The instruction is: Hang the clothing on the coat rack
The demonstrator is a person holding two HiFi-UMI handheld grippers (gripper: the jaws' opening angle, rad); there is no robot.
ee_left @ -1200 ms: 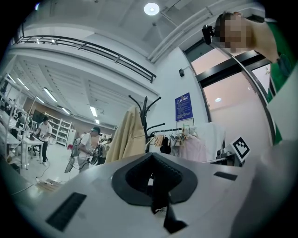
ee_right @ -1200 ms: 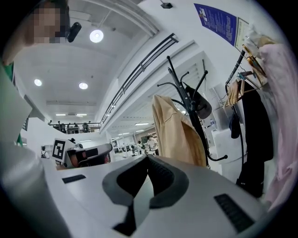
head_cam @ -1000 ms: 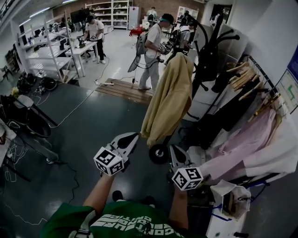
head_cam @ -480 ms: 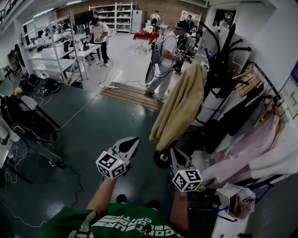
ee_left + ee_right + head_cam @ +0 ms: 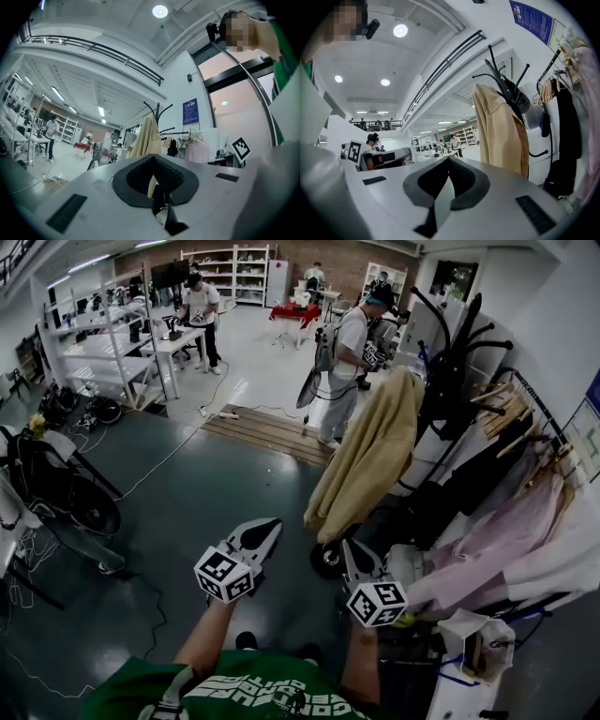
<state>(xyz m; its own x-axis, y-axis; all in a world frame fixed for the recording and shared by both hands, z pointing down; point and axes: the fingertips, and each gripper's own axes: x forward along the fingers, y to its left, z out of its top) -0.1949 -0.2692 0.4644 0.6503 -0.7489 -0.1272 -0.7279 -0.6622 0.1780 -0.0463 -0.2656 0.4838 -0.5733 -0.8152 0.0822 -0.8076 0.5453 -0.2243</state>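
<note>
"Two grippers in the head view. What are the jaws doing?"

"Left gripper (image 5: 272, 524) has its jaws pressed together w/ nothing btwn them, and its own view (image 5: 153, 159) shows the same. Right gripper (image 5: 349, 546) looks the same, pads meeting and empty (image 5: 447, 161). Both are held out over the dark floor (image 5: 187, 493), apart from each other."

"Where's the clothing?"

"Beige coat (image 5: 370, 460) already hangs from an upper hook on the coat rack (image 5: 450, 362), draped down its left side. It's ahead of both grippers and neither touches it."

"Anything holding stuff?"

"Clothes rail (image 5: 525, 395) at the right carries a black garment (image 5: 459, 488) and a pink garment (image 5: 506, 531) on hangers. A pale bag (image 5: 473, 643) sits at the bottom right, just beside the right gripper. Can't tell what's in it."

"What differs vs a sec ago?"

"Coat and rack sit further right in the head view now. The person (image 5: 347, 362) in a white shirt w/ a backpack also shows further right, just beside the rack's top. Grippers keep approx the same spot in frame, jaws unchanged."
</note>
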